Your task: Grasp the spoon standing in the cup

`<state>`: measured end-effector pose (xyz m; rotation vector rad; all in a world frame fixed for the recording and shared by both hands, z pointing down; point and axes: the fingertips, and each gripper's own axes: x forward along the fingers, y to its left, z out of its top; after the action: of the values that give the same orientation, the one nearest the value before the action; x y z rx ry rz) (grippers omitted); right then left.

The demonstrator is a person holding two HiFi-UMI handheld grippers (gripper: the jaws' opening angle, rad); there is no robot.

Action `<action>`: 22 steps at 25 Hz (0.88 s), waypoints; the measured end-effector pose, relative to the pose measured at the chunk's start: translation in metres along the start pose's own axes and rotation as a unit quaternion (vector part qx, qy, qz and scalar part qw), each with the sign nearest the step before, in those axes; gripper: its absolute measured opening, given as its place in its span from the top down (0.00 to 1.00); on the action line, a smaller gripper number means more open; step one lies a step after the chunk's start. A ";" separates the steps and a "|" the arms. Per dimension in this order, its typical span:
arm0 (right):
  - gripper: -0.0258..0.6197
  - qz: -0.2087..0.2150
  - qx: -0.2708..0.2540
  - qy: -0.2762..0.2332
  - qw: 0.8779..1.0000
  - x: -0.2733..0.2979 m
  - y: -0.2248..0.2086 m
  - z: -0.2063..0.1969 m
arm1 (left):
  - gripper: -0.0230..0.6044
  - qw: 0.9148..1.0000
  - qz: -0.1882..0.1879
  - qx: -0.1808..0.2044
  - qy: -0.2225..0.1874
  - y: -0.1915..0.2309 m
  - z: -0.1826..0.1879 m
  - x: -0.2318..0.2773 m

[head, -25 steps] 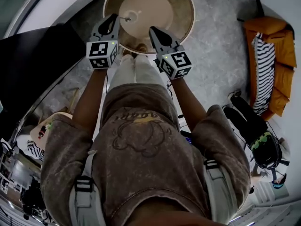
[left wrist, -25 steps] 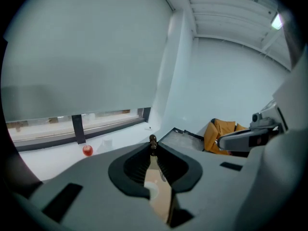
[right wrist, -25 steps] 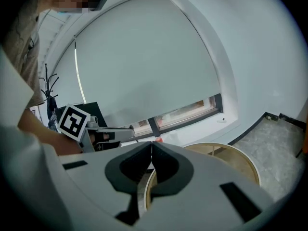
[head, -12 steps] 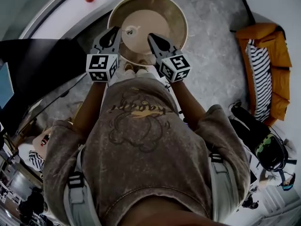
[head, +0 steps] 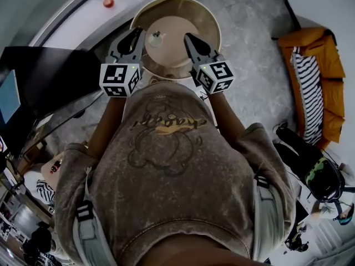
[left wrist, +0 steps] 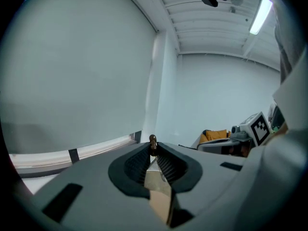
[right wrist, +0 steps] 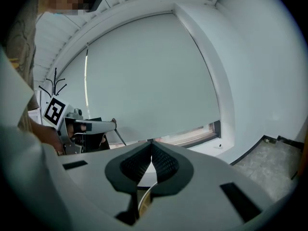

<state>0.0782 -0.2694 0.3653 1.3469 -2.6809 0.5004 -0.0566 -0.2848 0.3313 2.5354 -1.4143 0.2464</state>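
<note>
My left gripper (head: pixel 141 34) hangs over the near left part of the round tan table (head: pixel 212 22). It is shut on the thin spoon, whose brown knobbed handle end (left wrist: pixel 152 140) pokes out above the ribbed pads. From the right gripper view the spoon (right wrist: pixel 119 131) hangs as a thin rod below the left gripper (right wrist: pixel 91 126). A small pale thing (head: pixel 157 36) lies just beside the left tips; I cannot tell whether it is the cup. My right gripper (head: pixel 189 38) is over the table's near right part, shut with nothing between its tips (right wrist: pixel 151 143).
An orange seat with a striped cloth (head: pixel 320 87) stands at the right, with dark bags (head: pixel 313 170) on the floor below it. A black desk (head: pixel 44 76) fills the left. A white curved ledge with a red knob (head: pixel 108 3) runs behind the table.
The head view has shifted, so the table sits lower and smaller in frame. The right gripper has drifted right. The left gripper keeps its hold on the spoon.
</note>
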 end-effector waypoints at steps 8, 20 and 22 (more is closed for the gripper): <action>0.93 0.009 -0.026 -0.012 1.000 0.008 0.002 0.018 | 0.88 0.999 0.010 0.009 -0.045 0.002 0.024 -0.001; 0.93 0.013 -0.038 -0.013 0.999 0.015 -0.001 0.026 | 0.88 0.999 0.024 -0.008 -0.048 0.007 0.022 -0.002; 0.93 0.014 -0.038 -0.011 0.999 0.015 -0.001 0.027 | 0.88 0.999 0.023 -0.010 -0.048 0.007 0.022 -0.002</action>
<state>0.0716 -0.2899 0.3439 1.3042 -2.7108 0.3837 -0.0630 -0.2929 0.3103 2.5309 -1.5038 0.1201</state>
